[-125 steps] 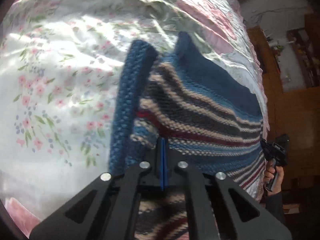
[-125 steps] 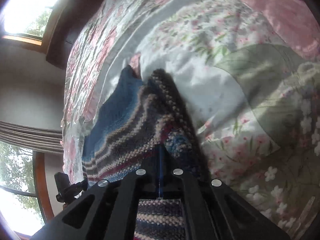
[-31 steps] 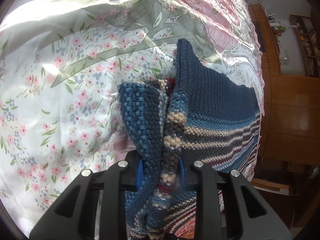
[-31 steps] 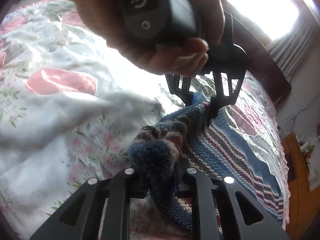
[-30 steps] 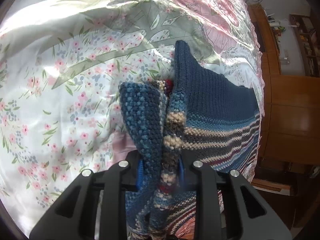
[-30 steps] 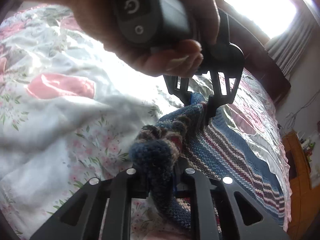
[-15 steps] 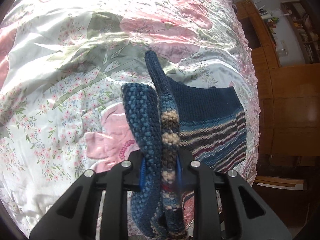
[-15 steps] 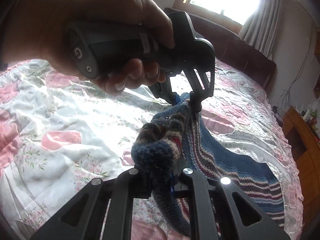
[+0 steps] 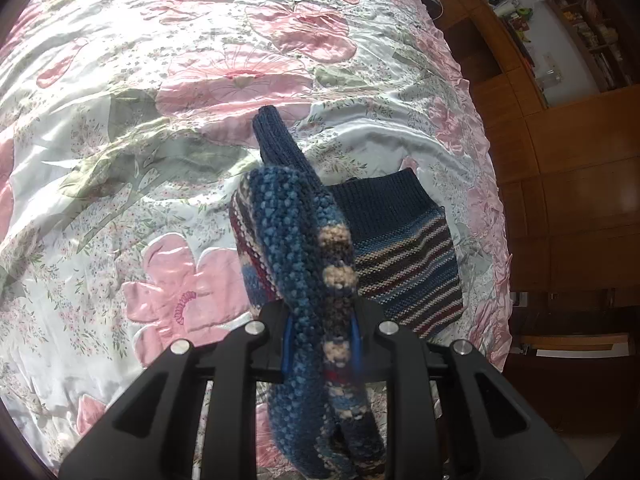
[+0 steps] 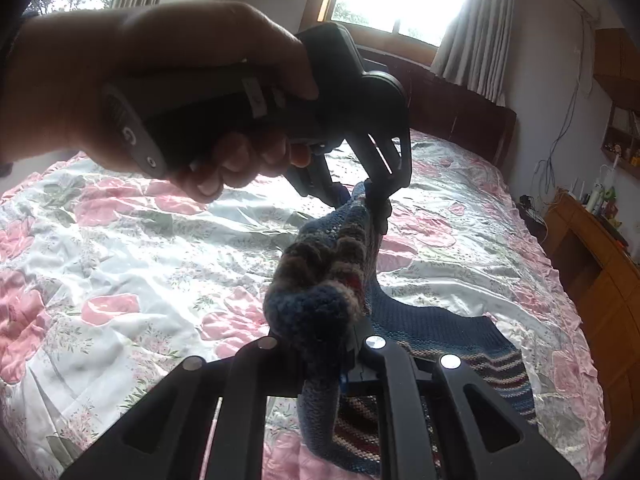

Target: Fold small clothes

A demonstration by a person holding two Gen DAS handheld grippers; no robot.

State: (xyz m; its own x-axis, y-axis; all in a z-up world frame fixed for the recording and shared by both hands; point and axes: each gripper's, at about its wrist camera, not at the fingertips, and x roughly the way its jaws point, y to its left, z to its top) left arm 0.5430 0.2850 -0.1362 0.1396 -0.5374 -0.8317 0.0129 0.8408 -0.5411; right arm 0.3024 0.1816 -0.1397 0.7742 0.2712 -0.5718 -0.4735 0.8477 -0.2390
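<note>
Sweater (image 9: 320, 264) pinched (both grippers) — lifted.

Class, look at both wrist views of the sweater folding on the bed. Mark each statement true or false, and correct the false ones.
1. Both grippers are clamped on the striped knit sweater. True: left gripper, right gripper.
2. The sweater lies completely flat. False: its gripped edge is lifted off the floral bedspread.
3. A hand holds the left gripper's handle. True.
4. The bedspread is plain blue. False: white with pink flowers.
</note>
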